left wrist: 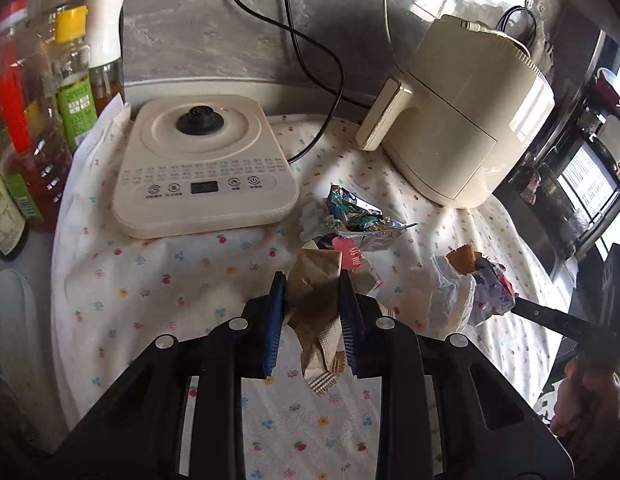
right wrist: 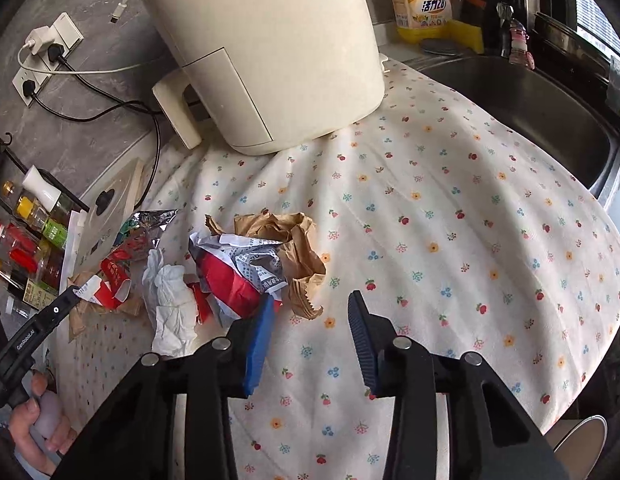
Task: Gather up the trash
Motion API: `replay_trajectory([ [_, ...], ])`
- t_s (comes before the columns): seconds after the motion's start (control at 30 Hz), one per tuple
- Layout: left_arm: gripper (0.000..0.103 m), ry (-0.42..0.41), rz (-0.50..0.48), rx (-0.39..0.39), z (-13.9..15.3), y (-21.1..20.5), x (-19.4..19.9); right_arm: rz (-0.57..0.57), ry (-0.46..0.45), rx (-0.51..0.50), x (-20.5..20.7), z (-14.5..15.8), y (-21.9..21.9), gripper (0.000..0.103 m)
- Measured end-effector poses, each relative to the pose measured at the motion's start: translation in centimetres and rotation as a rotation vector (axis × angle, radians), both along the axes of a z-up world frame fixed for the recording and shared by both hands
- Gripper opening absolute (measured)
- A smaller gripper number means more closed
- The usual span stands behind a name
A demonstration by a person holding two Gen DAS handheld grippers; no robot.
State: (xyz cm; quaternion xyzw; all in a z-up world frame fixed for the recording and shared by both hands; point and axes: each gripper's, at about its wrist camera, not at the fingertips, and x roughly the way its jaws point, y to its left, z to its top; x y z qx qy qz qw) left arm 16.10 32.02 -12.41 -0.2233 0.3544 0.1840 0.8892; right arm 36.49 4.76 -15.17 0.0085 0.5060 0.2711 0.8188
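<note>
My left gripper is shut on a crumpled brown paper, held a little above the floral cloth. Beyond it lie a foil wrapper and a pink wrapper. My right gripper stands open over bare cloth with nothing between its pads. Its blue left pad rests against a red and white wrapper. Just past that lies a brown paper bag, and to the left a white tissue. In the left wrist view a black finger of the right gripper reaches the wrapper pile.
A cream air fryer stands at the back, a flat cooker base to its left, with cables behind. Oil and sauce bottles crowd the left edge. A steel sink and a yellow detergent bottle are at the right.
</note>
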Motion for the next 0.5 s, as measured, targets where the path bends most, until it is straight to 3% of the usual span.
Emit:
replay_trajectory([
  [0.03, 0.026, -0.001, 0.012, 0.018, 0.3, -0.1, -0.4, 0.004, 0.007, 0.001, 0.1, -0.2, 0.1, 0.011],
  [0.1, 0.026, -0.008, 0.031, 0.041, 0.9, -0.3, -1.2, 0.005, 0.005, 0.010, 0.1, -0.3, -0.1, 0.005],
  [0.33, 0.026, -0.045, 0.045, 0.093, 2.9, -1.9, -2.6, 0.003, -0.045, 0.039, -1.2, 1.2, -2.1, 0.001],
  [0.5, 0.026, -0.073, 0.041, 0.121, 4.1, -3.8, -2.7, 0.003, -0.025, 0.058, -2.0, 1.7, -4.1, 0.002],
])
